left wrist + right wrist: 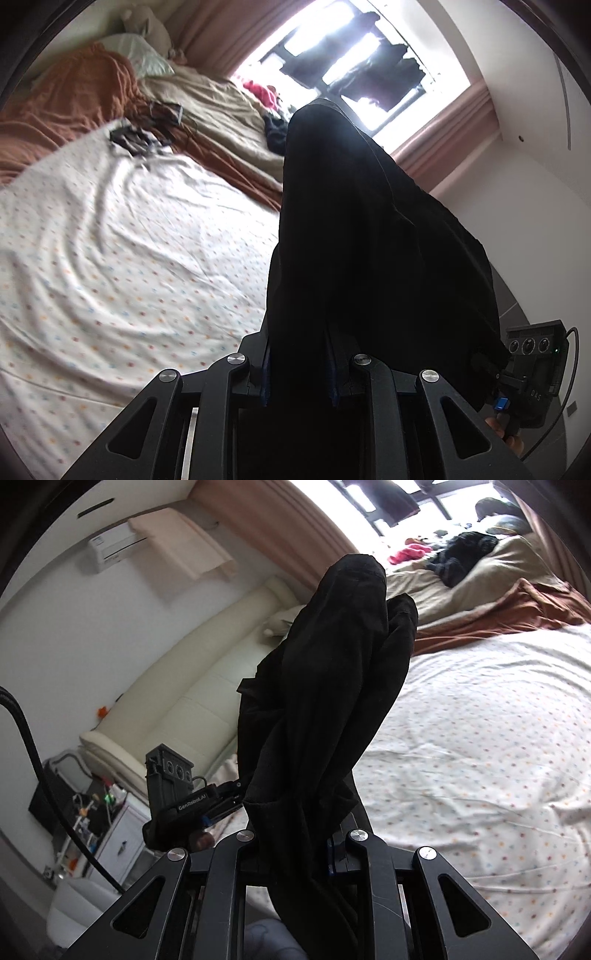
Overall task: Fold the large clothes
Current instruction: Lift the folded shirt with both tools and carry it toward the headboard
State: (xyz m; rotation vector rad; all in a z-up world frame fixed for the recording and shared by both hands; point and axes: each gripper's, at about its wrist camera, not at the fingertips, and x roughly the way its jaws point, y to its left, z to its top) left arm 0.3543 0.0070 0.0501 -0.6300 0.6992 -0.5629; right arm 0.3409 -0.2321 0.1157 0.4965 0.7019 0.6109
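A large black garment (362,236) is draped over my left gripper (299,369) and hides its fingers; the jaws are shut on it. The same black garment (325,686) hangs bunched over my right gripper (295,845), whose jaws are shut on it too. Both grippers hold it up in the air beside the bed. The right gripper shows at the right edge of the left wrist view (532,373). The left gripper shows at the left of the right wrist view (184,797).
A bed with a white dotted sheet (122,258) lies below; it also shows in the right wrist view (480,746). Orange and beige blankets (81,96), pillows and loose clothes (458,554) lie at its far end. A cream sofa (184,679), window and pink curtains stand beyond.
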